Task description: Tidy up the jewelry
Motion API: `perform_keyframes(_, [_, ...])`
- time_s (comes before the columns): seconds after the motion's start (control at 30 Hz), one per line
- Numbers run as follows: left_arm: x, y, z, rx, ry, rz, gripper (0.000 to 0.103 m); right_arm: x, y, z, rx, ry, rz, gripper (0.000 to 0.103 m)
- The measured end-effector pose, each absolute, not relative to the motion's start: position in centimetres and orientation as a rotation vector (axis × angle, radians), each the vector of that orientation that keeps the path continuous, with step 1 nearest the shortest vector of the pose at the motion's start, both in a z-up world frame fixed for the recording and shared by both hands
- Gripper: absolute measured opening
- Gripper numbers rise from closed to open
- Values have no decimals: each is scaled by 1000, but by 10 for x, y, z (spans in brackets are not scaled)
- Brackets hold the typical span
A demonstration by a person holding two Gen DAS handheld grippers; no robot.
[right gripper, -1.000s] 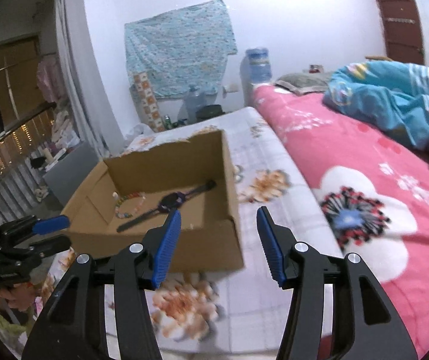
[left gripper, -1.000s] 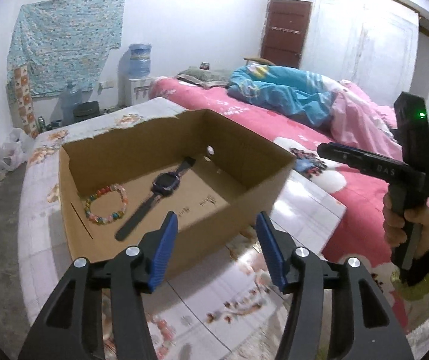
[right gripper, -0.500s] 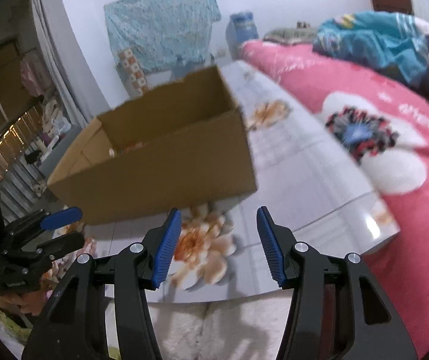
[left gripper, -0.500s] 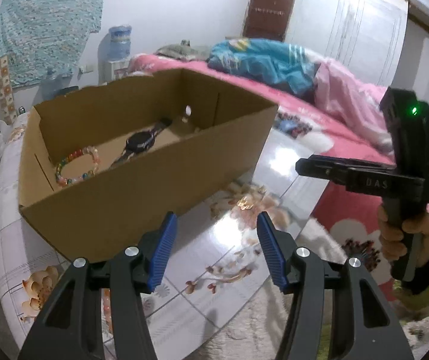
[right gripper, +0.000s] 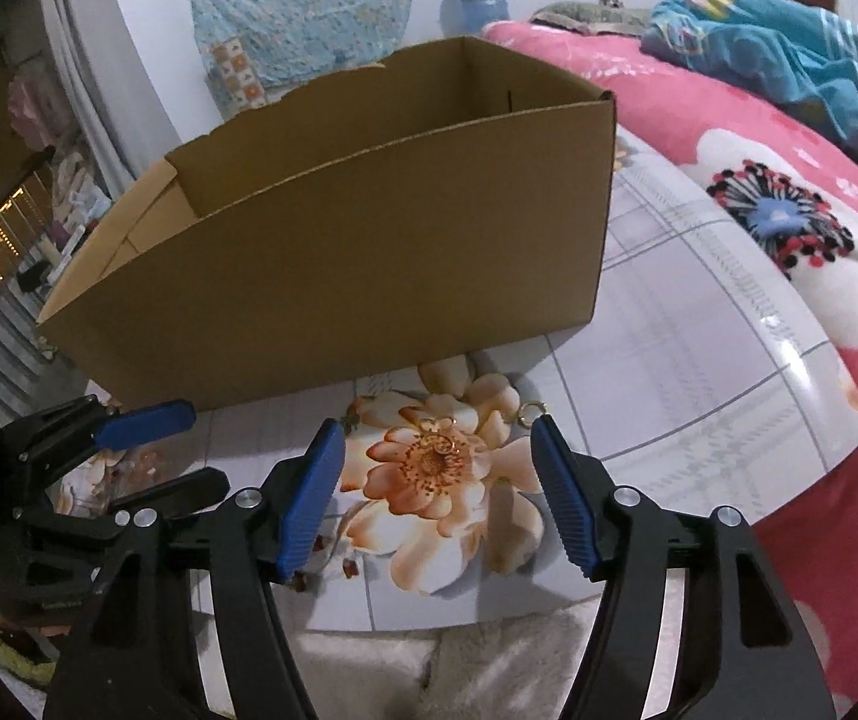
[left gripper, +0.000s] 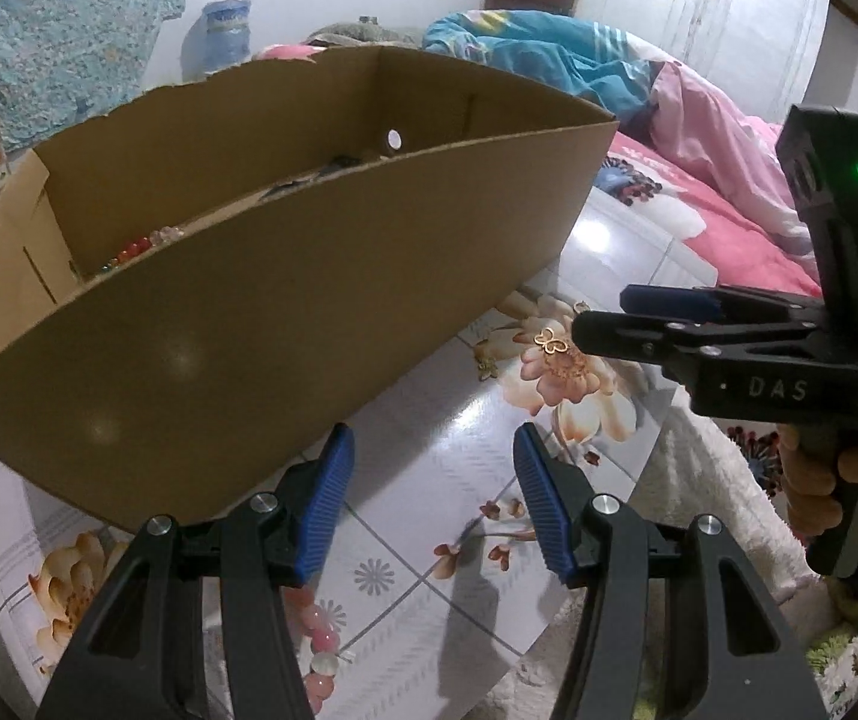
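An open cardboard box [left gripper: 285, 312] stands on the flowered table cover. Over its near wall I see part of a coloured bead bracelet [left gripper: 135, 249] and a dark watch strap [left gripper: 309, 180]. In front of the box lie a gold butterfly piece [left gripper: 552, 343], a small gold ring [right gripper: 532, 411] and a pink bead bracelet [left gripper: 318, 648]. My left gripper [left gripper: 434, 462] is open and empty, low over the table, with the pink bracelet under its left finger. My right gripper [right gripper: 438, 450] is opening, with nothing gripped; the gold butterfly piece [right gripper: 438, 441] lies on the table between its fingers.
A bed with a pink flowered sheet [right gripper: 789, 228] and a blue blanket [right gripper: 777, 54] runs along the right. White fluffy fabric [right gripper: 429, 660] lies at the table's near edge. Each gripper shows in the other's view: the right gripper [left gripper: 609, 312], the left gripper [right gripper: 201, 450].
Both grippers have sunk toward the table in front of the box, whose near wall now hides most of the inside. The right gripper's jaws stand wider than before.
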State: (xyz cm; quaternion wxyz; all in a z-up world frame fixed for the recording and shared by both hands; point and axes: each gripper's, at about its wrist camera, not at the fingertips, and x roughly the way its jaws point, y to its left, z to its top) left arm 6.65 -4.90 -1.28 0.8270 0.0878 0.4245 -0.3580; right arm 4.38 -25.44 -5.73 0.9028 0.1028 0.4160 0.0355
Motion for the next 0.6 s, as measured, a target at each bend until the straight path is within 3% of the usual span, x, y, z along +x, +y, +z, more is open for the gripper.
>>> perform_keyframes(0.6, [74,-61,-21,210,932,-848,54,59,-255,-59,231,889,28,63])
